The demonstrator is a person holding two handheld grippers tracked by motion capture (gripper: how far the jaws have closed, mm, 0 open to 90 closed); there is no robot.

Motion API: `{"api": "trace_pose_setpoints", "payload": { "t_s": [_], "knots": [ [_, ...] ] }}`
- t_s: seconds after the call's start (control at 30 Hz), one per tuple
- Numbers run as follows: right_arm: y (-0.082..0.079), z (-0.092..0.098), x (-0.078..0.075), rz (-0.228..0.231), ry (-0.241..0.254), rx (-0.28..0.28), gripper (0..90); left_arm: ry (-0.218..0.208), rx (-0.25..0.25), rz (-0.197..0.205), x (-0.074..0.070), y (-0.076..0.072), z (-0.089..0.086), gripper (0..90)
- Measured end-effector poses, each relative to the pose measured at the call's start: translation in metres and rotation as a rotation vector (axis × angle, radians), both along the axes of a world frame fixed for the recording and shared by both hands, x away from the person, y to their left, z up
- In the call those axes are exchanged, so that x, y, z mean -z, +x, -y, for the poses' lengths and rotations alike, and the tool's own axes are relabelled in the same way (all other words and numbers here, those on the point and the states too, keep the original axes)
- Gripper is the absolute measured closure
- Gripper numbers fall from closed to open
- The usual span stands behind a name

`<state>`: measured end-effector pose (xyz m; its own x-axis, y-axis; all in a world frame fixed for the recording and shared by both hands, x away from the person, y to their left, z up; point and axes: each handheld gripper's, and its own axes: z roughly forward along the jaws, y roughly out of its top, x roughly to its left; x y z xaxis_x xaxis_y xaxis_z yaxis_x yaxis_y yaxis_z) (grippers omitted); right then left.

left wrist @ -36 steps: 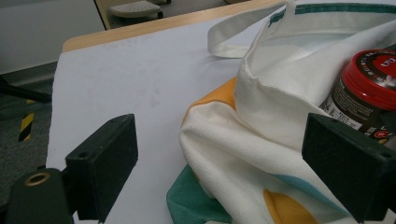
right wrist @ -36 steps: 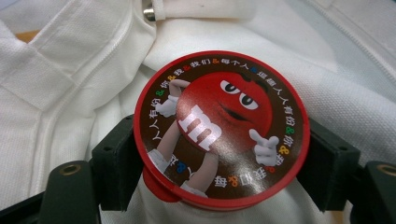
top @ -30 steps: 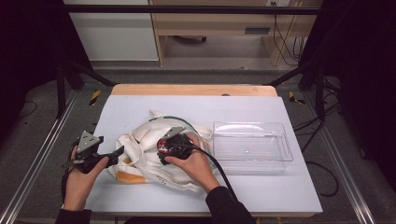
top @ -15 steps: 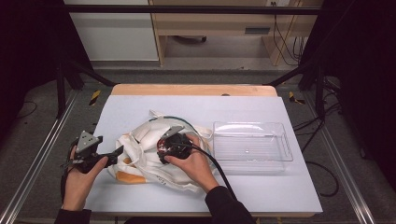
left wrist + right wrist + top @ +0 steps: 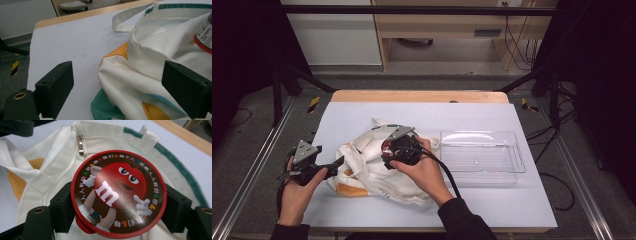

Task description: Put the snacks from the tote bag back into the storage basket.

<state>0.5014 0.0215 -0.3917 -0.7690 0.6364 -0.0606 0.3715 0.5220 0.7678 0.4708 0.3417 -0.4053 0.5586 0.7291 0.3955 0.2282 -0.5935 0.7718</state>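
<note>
Right gripper (image 5: pixel 117 207) clamped across a round candy tub (image 5: pixel 118 193), red lid facing the camera, just above the cloth bag (image 5: pixel 372 172) mouth. Tub looks rigid, light, smooth-sided: hold it across the body below the lid rim, as now. Left gripper (image 5: pixel 125 90) open, jaws either side of the bag's edge, not pinching. Bag soft, floppy. Clear tray (image 5: pixel 512 167) to the right on the worktop (image 5: pixel 492 117).
</note>
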Motion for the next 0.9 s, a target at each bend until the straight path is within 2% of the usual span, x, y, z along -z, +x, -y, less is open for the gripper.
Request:
{"api": "trace_pose_setpoints", "payload": {
  "t_s": [0.17, 0.27, 0.43, 0.53, 0.6, 0.63, 0.73, 0.8, 0.83, 0.9],
  "knots": [
    [-0.003, 0.012, -0.019, 0.015, 0.005, -0.001, 25.9, -0.003, -0.003, 0.001, 0.0, 0.0, 0.0, 10.2],
    [-0.005, 0.027, -0.032, 0.022, 0.011, 0.0, 25.9, -0.005, -0.006, 0.0, 0.001, 0.0, 0.001, 10.2],
    [-0.005, 0.051, -0.045, 0.024, 0.014, 0.019, 25.9, 0.001, -0.004, 0.003, 0.0, -0.001, 0.002, 10.2],
    [-0.004, 0.064, -0.05, 0.026, 0.009, 0.028, 25.9, -0.02, -0.006, -0.001, 0.001, -0.001, 0.003, 10.2],
    [-0.004, 0.072, -0.053, 0.026, 0.007, 0.034, 25.9, 0.012, 0.012, 0.007, -0.001, 0.0, 0.0, 10.2],
    [-0.004, 0.077, -0.053, 0.025, 0.009, 0.037, 25.9, 0.006, 0.016, 0.009, -0.002, 0.0, 0.0, 10.2],
    [-0.003, 0.089, -0.053, 0.018, 0.002, 0.047, 25.9, -0.029, -0.023, -0.003, 0.003, -0.001, 0.004, 10.2],
    [-0.002, 0.097, -0.052, 0.017, 0.001, 0.054, 25.9, -0.014, -0.015, -0.007, 0.004, -0.002, 0.007, 10.2],
    [-0.003, 0.099, -0.052, 0.015, 0.004, 0.057, 25.9, 0.01, 0.002, -0.004, 0.003, -0.001, 0.008, 10.2],
    [-0.003, 0.106, -0.052, 0.014, 0.011, 0.057, 25.9, 0.032, 0.027, 0.004, 0.001, 0.0, 0.008, 10.2]
  ]
}}
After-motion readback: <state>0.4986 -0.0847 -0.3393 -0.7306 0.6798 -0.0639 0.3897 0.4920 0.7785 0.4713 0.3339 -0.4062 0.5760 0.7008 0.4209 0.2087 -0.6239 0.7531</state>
